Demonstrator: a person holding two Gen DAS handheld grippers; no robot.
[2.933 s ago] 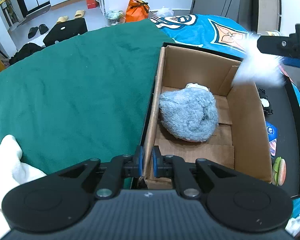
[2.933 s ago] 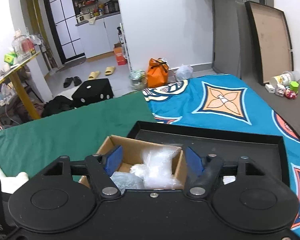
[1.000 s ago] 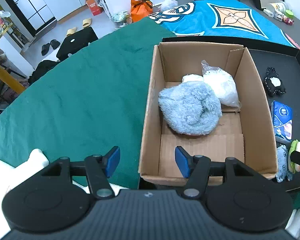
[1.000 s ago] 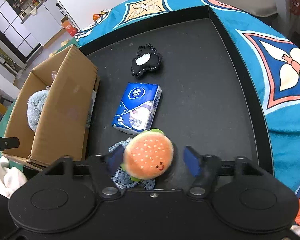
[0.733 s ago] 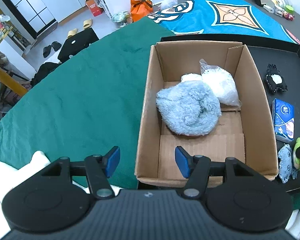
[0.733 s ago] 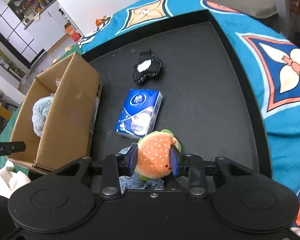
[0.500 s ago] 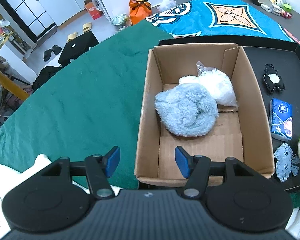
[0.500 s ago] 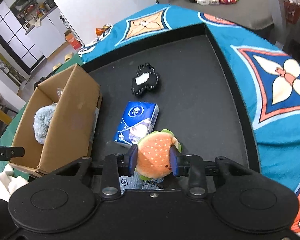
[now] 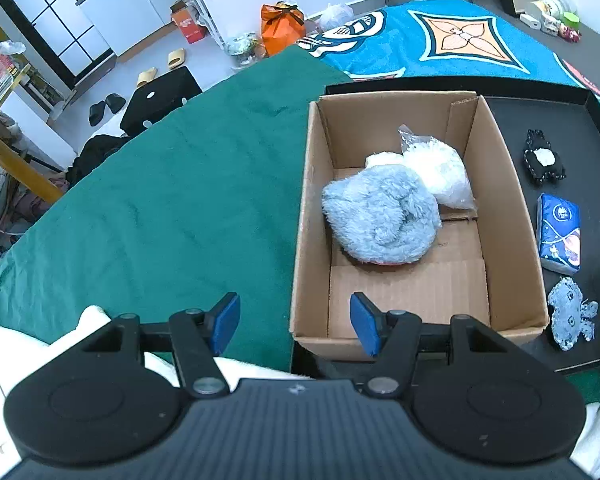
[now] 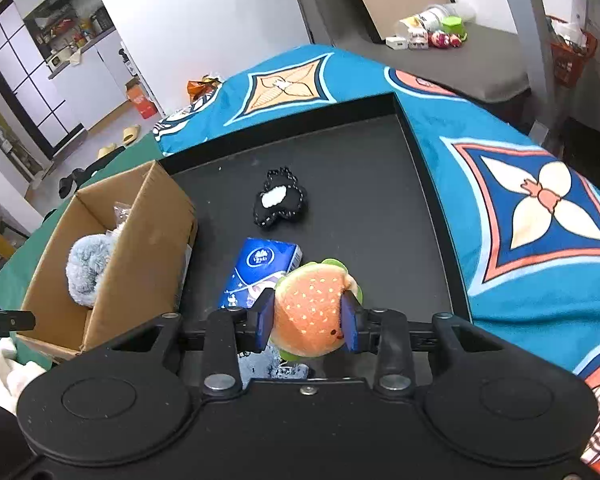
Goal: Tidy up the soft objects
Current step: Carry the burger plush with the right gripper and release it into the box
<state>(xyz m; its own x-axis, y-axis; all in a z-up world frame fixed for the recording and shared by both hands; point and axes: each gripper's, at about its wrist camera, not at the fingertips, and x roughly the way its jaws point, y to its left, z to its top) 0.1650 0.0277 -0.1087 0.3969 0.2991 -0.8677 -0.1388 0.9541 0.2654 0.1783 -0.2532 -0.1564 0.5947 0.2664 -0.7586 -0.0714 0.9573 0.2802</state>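
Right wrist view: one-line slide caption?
Right gripper clamps burger plush above black tray, cardboard box at left.

Premises are presenting as a lived-in home. Slippers [image 9: 177, 57] and black sandals [image 9: 107, 105] are lying on the floor beside white kitchen cabinets [image 9: 128, 4]; a countertop with cookware [image 10: 66, 50] is showing behind a grid-paned door [image 9: 56, 28]. A patterned blue blanket [image 10: 532, 208] is covering the work surface.

Bright, even indoor light, soft shadows, sharp focus, strong fisheye bending at edges.
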